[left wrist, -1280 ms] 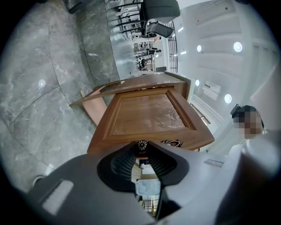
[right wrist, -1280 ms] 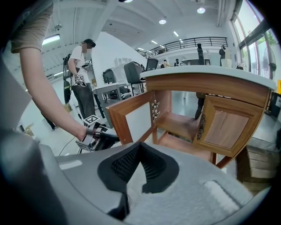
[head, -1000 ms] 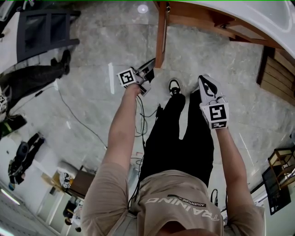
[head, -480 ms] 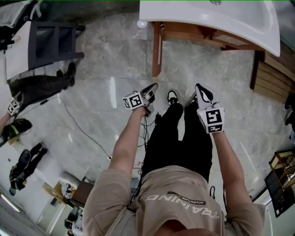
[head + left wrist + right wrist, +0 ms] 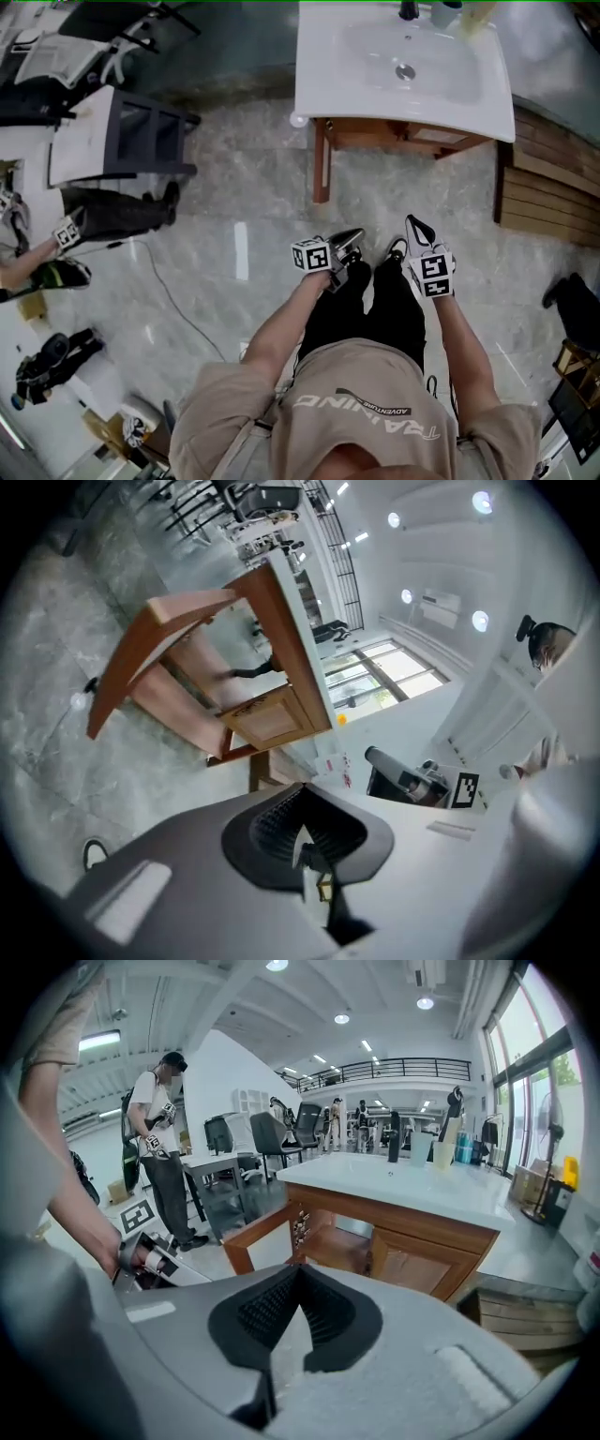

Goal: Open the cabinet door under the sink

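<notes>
The white sink tops a wooden cabinet. Its left door stands swung out toward me; the right gripper view shows that open door beside a closed right door. My left gripper hangs in the air a good step back from the door, jaws shut with nothing between them; its own view is rolled and looks at the cabinet from afar. My right gripper floats beside it, jaws together and empty. Neither touches the cabinet.
A stack of wooden slats lies right of the cabinet. A grey desk and another person holding a marker cube stand to the left. A cable runs over the marble floor. Bottles stand on the sink's back edge.
Both grippers have drawn back from the cabinet and risen. The left one has left the open door's lower edge and its jaws have come together. The head view now takes in the whole sink.
</notes>
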### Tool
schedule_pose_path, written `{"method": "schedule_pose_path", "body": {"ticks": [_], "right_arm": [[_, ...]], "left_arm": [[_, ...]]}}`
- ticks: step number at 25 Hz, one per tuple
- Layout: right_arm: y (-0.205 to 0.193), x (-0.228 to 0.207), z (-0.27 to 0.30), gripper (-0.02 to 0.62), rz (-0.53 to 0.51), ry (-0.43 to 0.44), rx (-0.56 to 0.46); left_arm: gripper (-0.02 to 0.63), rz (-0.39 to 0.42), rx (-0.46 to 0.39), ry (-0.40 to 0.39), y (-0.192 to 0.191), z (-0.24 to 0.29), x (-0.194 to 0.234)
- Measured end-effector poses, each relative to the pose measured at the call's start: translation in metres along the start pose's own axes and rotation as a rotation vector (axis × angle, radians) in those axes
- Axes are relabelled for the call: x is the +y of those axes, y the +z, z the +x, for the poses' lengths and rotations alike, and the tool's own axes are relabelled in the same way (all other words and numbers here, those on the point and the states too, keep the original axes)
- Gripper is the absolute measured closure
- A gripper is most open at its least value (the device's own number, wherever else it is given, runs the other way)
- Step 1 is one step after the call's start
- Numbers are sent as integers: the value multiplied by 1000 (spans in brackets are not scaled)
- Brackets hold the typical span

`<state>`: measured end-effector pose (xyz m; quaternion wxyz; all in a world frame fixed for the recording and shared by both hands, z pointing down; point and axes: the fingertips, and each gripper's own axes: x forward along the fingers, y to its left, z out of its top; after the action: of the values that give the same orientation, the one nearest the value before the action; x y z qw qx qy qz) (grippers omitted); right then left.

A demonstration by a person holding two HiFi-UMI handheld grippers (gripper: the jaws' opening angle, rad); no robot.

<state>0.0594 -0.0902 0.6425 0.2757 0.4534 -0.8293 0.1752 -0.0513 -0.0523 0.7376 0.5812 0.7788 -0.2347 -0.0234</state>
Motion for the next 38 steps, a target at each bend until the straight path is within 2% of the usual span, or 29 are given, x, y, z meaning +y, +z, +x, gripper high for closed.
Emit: {"method": "schedule_pose_path", "body": {"ticks": [4,10,13,16,19,24,29,35,38], "right_arm": [[29,-10,-14,594,-2,-31,-65],[59,-25,-50,594,26,-91,-135],[73,-31,-62,594,14,-114,-163],[95,-42,-72,594,16,-133,-206],[117,-39,-87,594,21,-118,-242],[179,-41,-112,594,-38,-121,-346],[230,-40,-137,594,-106,-121,-462],[261,-41,-157,594,-78,-112,-548],[279,-50,-169,594,-74,-111,-590]], "left_arm": [[592,163,-4,-12,41,11,-53],[592,423,-47,112,104,5,-119],[592,522,-89,147,136,3,-153],[592,600,-135,170,163,6,-188],[592,657,-165,172,174,5,-223],[592,812,-195,153,195,4,-279],[591,927,-223,180,211,-4,-308],[591,1046,-276,184,240,-15,-344],[591,1074,-325,176,257,-18,-365]]}}
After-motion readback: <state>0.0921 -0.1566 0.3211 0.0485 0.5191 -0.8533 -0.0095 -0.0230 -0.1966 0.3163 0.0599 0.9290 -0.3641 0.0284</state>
